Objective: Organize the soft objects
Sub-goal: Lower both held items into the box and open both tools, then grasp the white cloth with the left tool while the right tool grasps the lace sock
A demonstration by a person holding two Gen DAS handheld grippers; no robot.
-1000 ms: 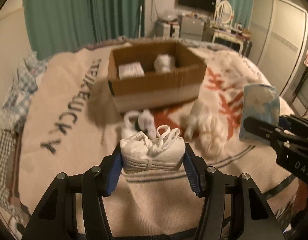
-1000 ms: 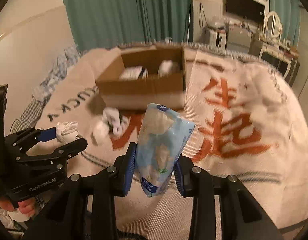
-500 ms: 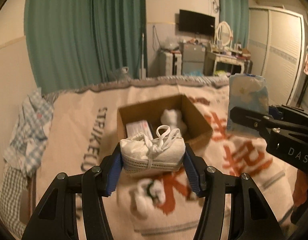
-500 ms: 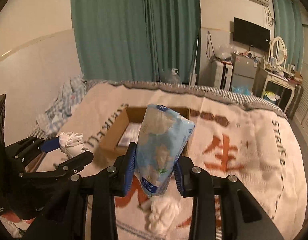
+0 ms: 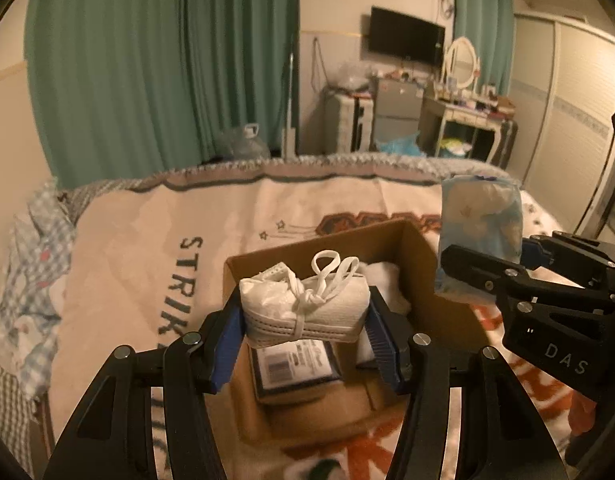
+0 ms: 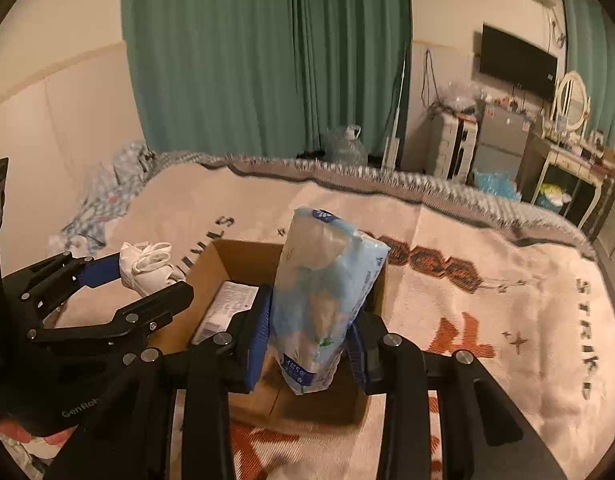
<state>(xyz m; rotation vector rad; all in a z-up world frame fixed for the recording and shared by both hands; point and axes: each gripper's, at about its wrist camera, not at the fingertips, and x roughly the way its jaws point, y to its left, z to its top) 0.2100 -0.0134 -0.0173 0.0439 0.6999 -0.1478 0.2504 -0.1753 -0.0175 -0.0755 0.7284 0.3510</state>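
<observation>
I've got the left gripper point(image 5: 305, 320) clamped on the tied mask bundle point(image 5: 303, 304), the right gripper point(image 6: 307, 340) clamped on the blue tissue pack point(image 6: 323, 300), both over the part-filled cardboard box point(image 5: 431, 264) on the bed point(image 6: 487, 300), drops still pending.

Your left gripper point(image 5: 305, 322) is pointing downward, its jaws clamping a load; your right gripper point(image 6: 309, 344), beside it, is gripping likewise, angled downward too.

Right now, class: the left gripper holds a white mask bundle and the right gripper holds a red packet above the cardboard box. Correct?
No. The packet in the right gripper is light blue, as the right wrist view shows. The left gripper holds the white mask bundle above the cardboard box.
</observation>
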